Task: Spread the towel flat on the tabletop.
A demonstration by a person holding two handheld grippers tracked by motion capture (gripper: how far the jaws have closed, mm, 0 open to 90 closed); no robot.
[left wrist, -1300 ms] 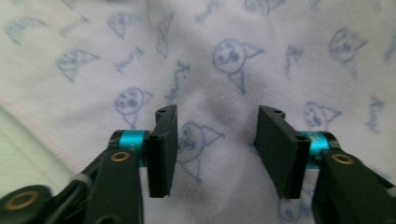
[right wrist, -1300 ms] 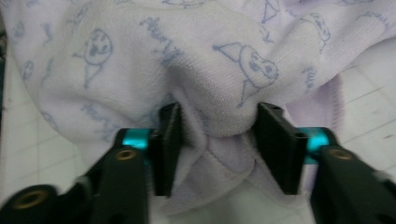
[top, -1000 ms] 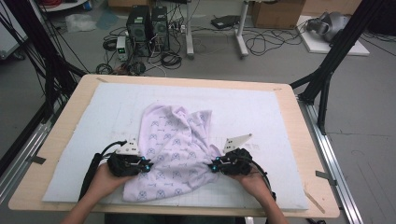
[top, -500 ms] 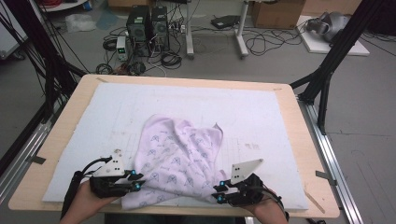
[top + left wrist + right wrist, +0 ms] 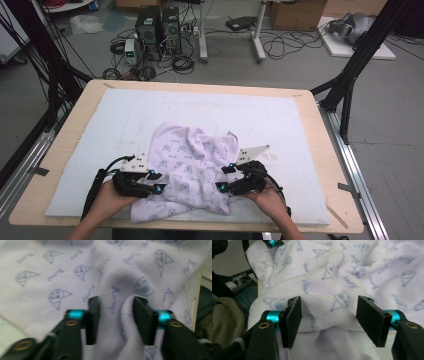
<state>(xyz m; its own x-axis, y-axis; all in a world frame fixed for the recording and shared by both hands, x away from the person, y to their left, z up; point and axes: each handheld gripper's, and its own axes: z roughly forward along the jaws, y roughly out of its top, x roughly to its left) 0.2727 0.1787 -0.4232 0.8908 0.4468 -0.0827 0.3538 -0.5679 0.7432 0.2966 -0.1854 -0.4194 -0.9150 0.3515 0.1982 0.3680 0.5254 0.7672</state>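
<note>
A lilac towel (image 5: 192,165) printed with small blue figures lies crumpled on the near half of the white mat (image 5: 150,110). My left gripper (image 5: 155,182) rests at the towel's left near edge. Its jaws have just been opening, and a soft fold of towel (image 5: 120,315) stands loosely between its pads (image 5: 92,320). My right gripper (image 5: 223,178) is at the towel's right near edge. Its jaws have also just been opening and now stand wide apart. The towel's rolled hem (image 5: 329,307) lies between them, free of both pads (image 5: 372,320).
The mat covers a wooden table (image 5: 325,165) whose near edge is just behind my hands. Black frame posts (image 5: 350,75) stand at the right and left sides. Computers and cables (image 5: 160,30) sit on the floor beyond the far edge.
Both hands pulled the towel toward the near edge, then came forward again. The towel now lies nearer and more bunched. Both grippers' jaws have opened off the cloth.
</note>
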